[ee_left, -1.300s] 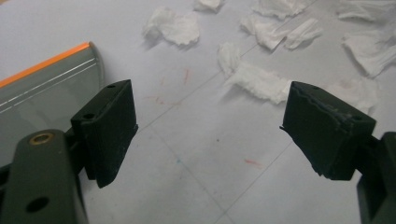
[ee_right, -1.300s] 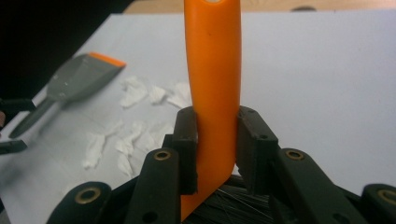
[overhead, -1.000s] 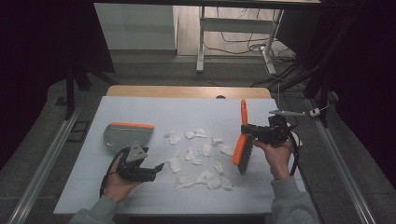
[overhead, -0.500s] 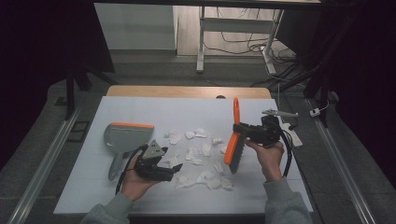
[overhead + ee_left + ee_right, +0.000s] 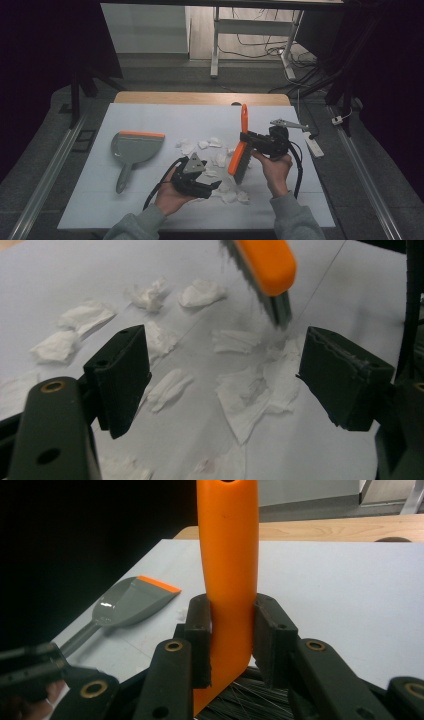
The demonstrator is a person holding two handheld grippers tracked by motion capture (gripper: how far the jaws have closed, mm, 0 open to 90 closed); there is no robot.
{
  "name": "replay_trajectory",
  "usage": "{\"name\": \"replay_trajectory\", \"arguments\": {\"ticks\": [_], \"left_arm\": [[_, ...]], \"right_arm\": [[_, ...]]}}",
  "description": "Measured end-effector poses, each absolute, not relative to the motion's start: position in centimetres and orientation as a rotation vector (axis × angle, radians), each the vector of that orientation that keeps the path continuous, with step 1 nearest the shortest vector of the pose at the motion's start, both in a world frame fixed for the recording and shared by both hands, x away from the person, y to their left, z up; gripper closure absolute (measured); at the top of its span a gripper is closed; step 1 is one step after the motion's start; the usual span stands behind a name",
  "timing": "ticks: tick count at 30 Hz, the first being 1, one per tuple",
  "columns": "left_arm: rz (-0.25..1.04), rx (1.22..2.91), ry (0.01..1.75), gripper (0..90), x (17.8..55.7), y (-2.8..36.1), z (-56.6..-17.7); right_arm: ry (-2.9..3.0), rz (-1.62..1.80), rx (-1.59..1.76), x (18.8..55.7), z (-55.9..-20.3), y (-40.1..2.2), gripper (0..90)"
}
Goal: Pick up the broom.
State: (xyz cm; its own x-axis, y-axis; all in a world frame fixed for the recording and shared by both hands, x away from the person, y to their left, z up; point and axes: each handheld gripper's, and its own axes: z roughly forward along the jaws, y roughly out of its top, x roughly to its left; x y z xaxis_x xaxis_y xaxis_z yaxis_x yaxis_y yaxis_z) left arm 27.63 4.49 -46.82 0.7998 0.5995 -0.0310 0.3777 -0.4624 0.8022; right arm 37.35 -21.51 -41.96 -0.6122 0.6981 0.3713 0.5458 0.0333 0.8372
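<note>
Since a moment ago you have slid your left tool (image 5: 192, 177) away from the dustpan (image 5: 132, 150) and in among the paper scraps (image 5: 215, 162), and your right tool (image 5: 260, 142) has carried the brush (image 5: 240, 155) inward until its bristles hang over the pile near the middle of the table (image 5: 150, 115); the dustpan lies alone at the left, well apart from both tools.

Your right tool is clamped on the brush's orange handle (image 5: 229, 555), jaws tight on either side of it just above the bristles; the handle looks like stiff, smooth plastic, so I judge it light but liable to twist in the jaws if you press hard; holding low, as you do, should give the best control. Your left tool stands with its jaws wide apart and nothing between them, poised over a flat torn scrap (image 5: 250, 395).

The scraps look soft, crumpled and nearly weightless; they will likely skid or flutter rather than resist, so short gentle strokes suit them. The dustpan seems rigid; its long grey handle (image 5: 122, 177) is the obvious place to grip.

Count: one brush; one dustpan; roughly a dozen scraps, though the tools hide some.
</note>
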Motion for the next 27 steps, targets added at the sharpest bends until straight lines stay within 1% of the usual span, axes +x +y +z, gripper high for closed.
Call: {"name": "replay_trajectory", "arguments": {"ticks": [4, 7, 13, 17, 18, 19, 21, 22, 25, 26, 27], "left_arm": [[0.321, 2.093, 0.734, 23.1, 28.2, 3.5, -47.2], [0.363, 2.088, 0.751, 25.6, 28.5, 2.8, -47.5], [0.352, 2.07, 0.752, 27.1, 29.1, 1.8, -48.1], [0.349, 2.058, 0.75, 29.9, 29.3, 1.3, -48.3], [0.35, 2.058, 0.748, 34.2, 29.4, 1.2, -48.4], [0.352, 2.058, 0.755, 36.3, 29.5, 1.1, -48.5], [0.343, 2.05, 0.772, 38.0, 29.8, 1.0, -48.7], [0.336, 2.043, 0.78, 42.0, 30.0, 1.0, -48.8], [0.328, 2.026, 0.792, 50.1, 30.3, 1.1, -49.0], [0.321, 2.022, 0.792, 50.1, 30.4, 1.1, -49.1], [0.314, 2.02, 0.79, 58.0, 30.5, 1.1, -49.1]], "right_arm": [[2.136, 1.626, 1.301, 37.1, -42.3, -20.8, 70.7], [2.122, 1.644, 1.313, 37.0, -42.4, -20.5, 70.7], [2.115, 1.647, 1.303, 36.8, -42.8, -19.7, 70.7], [2.098, 1.679, 1.309, 36.7, -42.9, -19.5, 70.6], [2.079, 1.69, 1.308, 36.5, -42.9, -19.4, 70.6], [2.079, 1.69, 1.308, 36.4, -42.9, -19.3, 70.6], [2.074, 1.691, 1.311, 36.4, -42.9, -19.3, 70.6], [2.063, 1.699, 1.312, 36.3, -43.1, -19.2, 70.6], [2.057, 1.711, 1.318, 36.3, -43.2, -19.1, 70.6], [2.053, 1.721, 1.321, 36.3, -43.2, -19.1, 70.6], [2.051, 1.728, 1.324, 36.3, -43.2, -19.0, 70.6]]}}
